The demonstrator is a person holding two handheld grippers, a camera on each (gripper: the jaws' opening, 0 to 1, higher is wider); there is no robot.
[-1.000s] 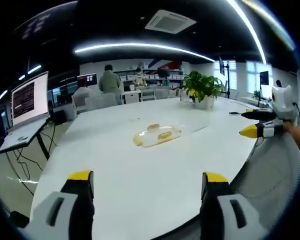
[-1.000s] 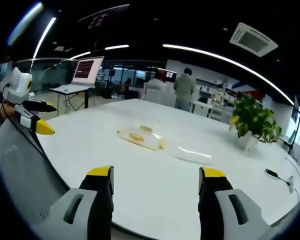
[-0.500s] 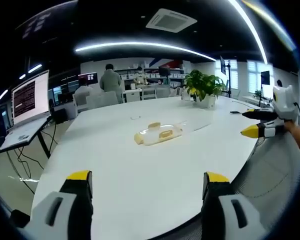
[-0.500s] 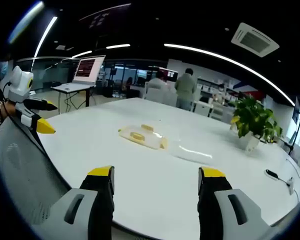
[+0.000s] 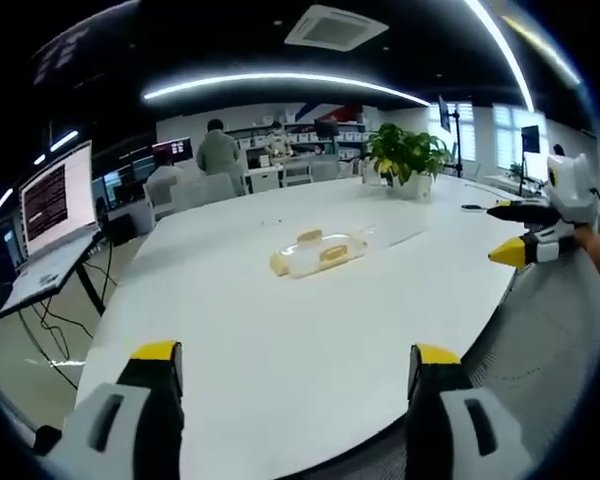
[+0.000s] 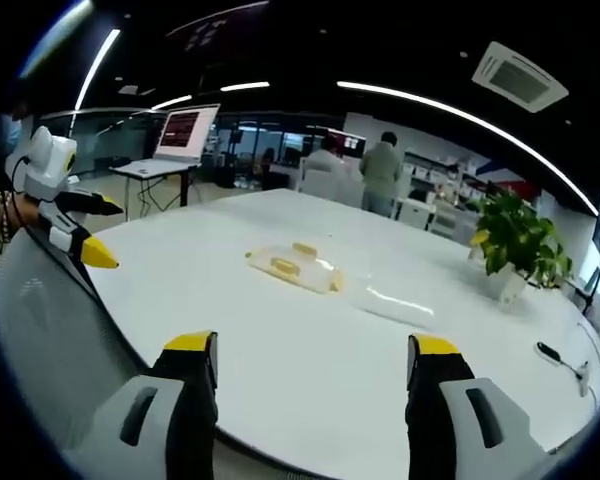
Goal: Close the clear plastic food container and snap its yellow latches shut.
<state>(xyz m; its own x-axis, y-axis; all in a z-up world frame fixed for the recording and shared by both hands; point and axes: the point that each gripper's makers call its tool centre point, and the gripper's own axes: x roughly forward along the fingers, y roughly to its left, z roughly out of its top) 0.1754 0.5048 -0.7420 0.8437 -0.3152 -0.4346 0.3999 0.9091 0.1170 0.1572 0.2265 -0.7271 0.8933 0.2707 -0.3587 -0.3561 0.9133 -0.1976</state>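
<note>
Both hand-held grippers [image 5: 290, 365] [image 6: 310, 350] agape.

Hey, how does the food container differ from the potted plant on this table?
The container is low, flat and clear with yellow latches; the plant stands tall, leafy and green in a white pot. The container lies mid-table, nearer both open grippers, the left gripper and the right gripper; the plant sits by the table's far edge. Both rest on the white table, untouched.

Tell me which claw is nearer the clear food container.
Neither clearly: both look about equally far. The left claw and right claw are open, at the table's near edge, well short of the container at mid-table.
</note>
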